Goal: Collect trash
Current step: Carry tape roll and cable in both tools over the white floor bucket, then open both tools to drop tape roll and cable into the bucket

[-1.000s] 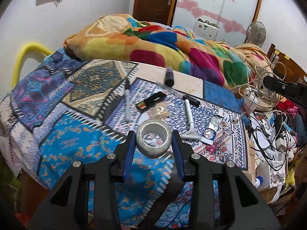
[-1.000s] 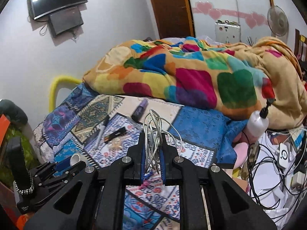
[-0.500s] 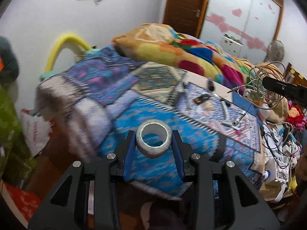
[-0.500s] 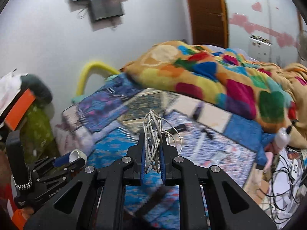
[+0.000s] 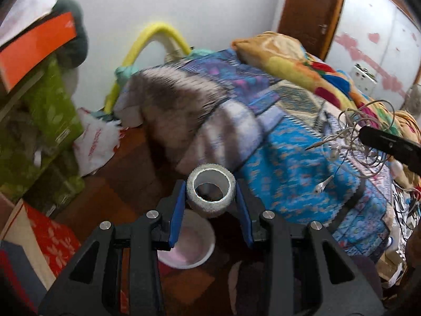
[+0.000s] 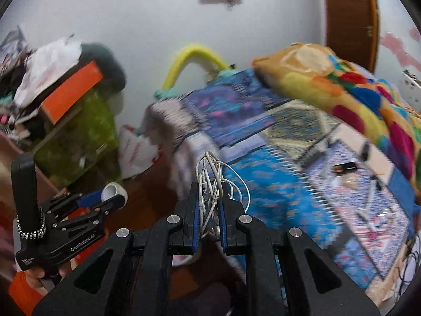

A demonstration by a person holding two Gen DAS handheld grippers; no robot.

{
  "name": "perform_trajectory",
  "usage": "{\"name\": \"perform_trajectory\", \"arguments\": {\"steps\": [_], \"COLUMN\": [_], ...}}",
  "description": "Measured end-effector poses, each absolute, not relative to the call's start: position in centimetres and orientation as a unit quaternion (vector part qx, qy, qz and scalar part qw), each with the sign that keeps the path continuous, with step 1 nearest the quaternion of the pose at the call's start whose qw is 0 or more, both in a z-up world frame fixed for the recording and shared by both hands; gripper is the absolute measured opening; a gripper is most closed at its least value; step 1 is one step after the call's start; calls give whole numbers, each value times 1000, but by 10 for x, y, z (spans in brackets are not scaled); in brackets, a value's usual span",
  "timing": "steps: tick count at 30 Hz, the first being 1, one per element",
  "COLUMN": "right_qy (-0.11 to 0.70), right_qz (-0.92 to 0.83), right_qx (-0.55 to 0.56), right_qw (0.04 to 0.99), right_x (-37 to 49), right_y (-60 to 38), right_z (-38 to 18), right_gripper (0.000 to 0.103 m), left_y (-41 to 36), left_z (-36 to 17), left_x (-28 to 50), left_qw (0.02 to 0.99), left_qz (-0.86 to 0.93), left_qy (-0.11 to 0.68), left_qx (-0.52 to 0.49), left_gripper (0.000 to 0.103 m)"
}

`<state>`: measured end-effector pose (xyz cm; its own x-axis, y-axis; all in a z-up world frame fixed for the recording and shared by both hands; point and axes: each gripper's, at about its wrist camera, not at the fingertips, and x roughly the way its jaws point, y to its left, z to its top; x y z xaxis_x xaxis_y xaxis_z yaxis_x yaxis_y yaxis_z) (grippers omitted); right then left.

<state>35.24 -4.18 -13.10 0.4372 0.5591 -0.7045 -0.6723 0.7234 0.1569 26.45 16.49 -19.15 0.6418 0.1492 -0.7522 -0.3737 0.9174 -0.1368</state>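
My left gripper (image 5: 210, 192) is shut on a grey tape roll (image 5: 210, 191) and holds it in the air above a white bin (image 5: 188, 242) on the brown floor beside the bed. My right gripper (image 6: 209, 202) is shut on a tangled bundle of white cables (image 6: 210, 181). In the left wrist view the cables (image 5: 352, 137) and the right gripper's tip show at the right. In the right wrist view the left gripper (image 6: 105, 197) with the tape roll (image 6: 114, 191) shows at lower left.
The bed with a blue patterned cover (image 5: 289, 163) and a colourful blanket (image 6: 355, 84) lies to the right, with small items (image 6: 344, 168) on it. A green box (image 5: 44, 121), an orange box (image 5: 36, 44), a white plastic bag (image 5: 94, 137) and a yellow tube (image 5: 158, 31) stand at the left.
Both grippers have swung left, away from over the bed toward the floor beside it. The white bin has come into view under the tape roll. Both grips are unchanged.
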Motion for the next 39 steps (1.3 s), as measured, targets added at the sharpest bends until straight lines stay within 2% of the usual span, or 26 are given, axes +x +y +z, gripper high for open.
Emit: {"name": "perform_trajectory", "arguments": {"steps": [13,20,22,27,32,36,39], "right_qy": [482,535,540,553,541,533,527], "right_qz": [419,435,438,447,437,431,428], "right_qx": [-153,-189,-201,-194,-189,-179,-179], "right_qw": [755,700,690,676,693,706,712], "right_x": [335,343,344,350,357,363,363], "right_y": [78,117,124,132,126,116,109], "right_z": [-231,-276,-283,-289,-283,-274,-267], "right_gripper": [11,13,16,48,48,48,48], "left_y": [218,233,236,241,243,247,246], "left_z": [-285,-328,-338,-350,-355,-358,-356], "left_x": [236,247,250,259,270,278,279], "left_qw": [843,818,811,802,798,781,781], "left_qz": [188,190,188,183,178,185,187], "left_qy": [472,507,515,528,534,550,550], "left_qx": [-176,-196,-204,-213,-217,-230,-231], "left_gripper": [37,37,37,37,37,45,45]}}
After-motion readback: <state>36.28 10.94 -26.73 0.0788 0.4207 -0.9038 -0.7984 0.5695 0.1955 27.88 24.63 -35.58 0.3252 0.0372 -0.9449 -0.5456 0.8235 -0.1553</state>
